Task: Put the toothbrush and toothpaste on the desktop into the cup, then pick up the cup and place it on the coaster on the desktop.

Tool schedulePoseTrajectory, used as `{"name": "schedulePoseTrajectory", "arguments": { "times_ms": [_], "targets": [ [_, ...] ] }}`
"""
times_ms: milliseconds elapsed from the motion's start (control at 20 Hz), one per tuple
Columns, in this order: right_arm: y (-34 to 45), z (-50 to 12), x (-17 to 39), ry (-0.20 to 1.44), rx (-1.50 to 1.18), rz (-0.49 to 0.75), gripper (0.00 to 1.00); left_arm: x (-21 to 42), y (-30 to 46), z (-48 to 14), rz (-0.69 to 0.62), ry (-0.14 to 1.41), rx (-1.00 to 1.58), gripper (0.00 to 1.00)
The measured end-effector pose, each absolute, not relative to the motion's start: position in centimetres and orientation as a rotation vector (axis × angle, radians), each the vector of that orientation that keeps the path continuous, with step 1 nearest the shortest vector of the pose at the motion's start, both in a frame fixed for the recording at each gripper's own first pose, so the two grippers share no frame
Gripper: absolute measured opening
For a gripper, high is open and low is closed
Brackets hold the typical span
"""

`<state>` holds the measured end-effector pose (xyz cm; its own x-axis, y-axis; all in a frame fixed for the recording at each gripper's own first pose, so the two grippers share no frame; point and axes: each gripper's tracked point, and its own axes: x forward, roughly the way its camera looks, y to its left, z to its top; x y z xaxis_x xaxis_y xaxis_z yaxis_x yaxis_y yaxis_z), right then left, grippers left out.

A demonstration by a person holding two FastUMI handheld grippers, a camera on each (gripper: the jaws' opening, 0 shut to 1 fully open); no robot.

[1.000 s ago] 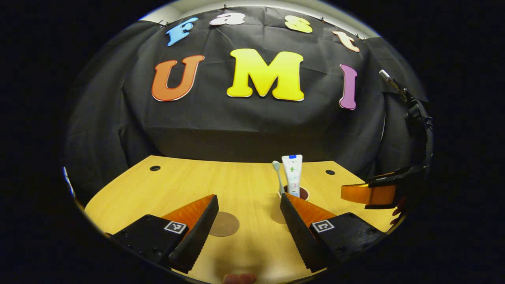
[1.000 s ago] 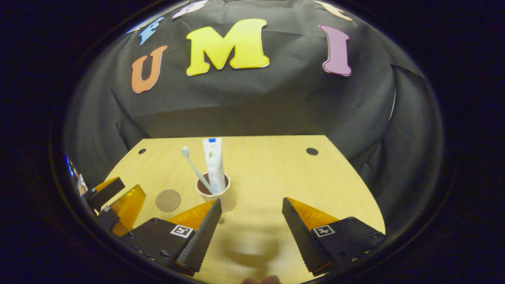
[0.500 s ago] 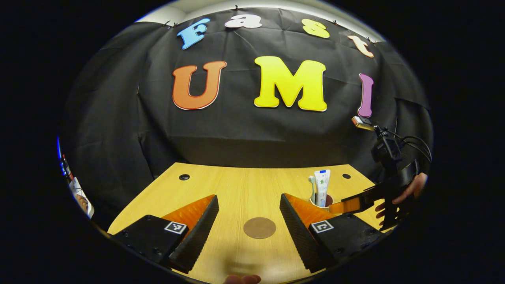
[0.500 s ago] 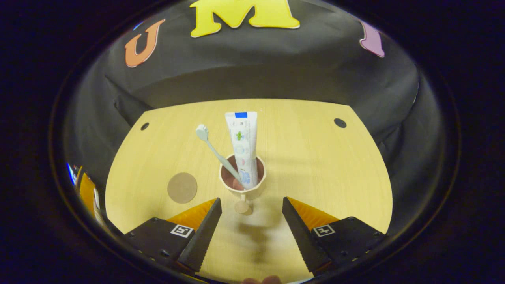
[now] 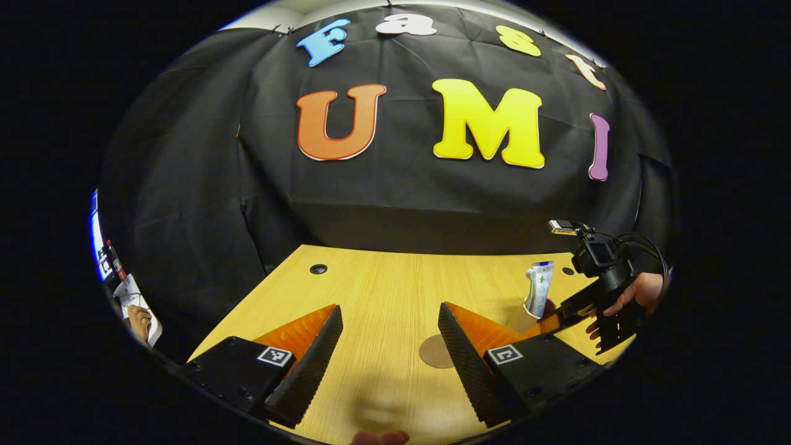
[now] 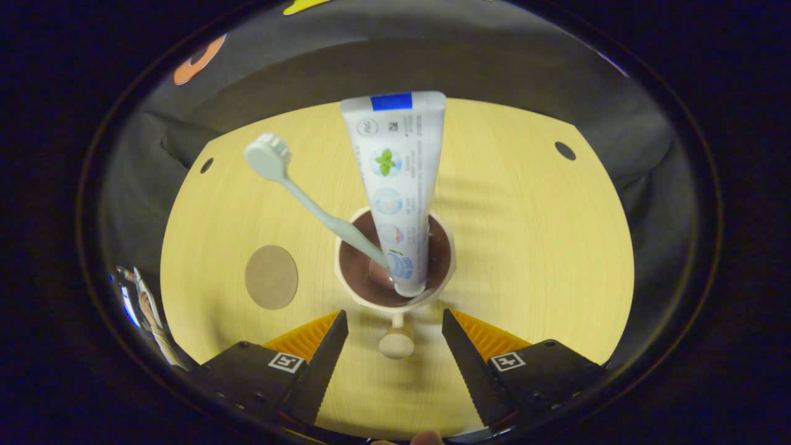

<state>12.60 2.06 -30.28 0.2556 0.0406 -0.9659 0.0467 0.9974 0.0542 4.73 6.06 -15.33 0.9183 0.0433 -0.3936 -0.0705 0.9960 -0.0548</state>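
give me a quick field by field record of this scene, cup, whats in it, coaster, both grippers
cup: beige cup with brown inside, upright on the light wooden desktop, knobbed handle pointing between the right gripper's fingers
contents: pale green toothbrush leaning left, white toothpaste tube standing
coaster: round brown coaster, bare, left of the cup, apart from it
right gripper: open, fingers flanking the handle, not touching
left gripper: open, holding nothing, over the desktop

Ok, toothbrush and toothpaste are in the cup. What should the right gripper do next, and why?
Probably ease the open right gripper forward and close on the beige cup's knobbed handle, which sits between its fingers. The round brown coaster lies bare to the cup's left.
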Motion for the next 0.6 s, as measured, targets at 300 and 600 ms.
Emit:
{"name": "schedulePoseTrajectory", "arguments": {
  "times_ms": [300, 600],
  "targets": [
    [1.2, -33.0, 12.8, 1.421, 0.065, -0.05, 0.61, 2.8, 7.9, -17.4, 0.111, 0.486, -0.09, 0.98],
    [1.6, -33.3, 12.8, 1.44, 0.028, -0.041, 0.28, 1.5, 8.5, -18.8, 0.133, 0.533, -0.117, 0.99]
  ]
}}
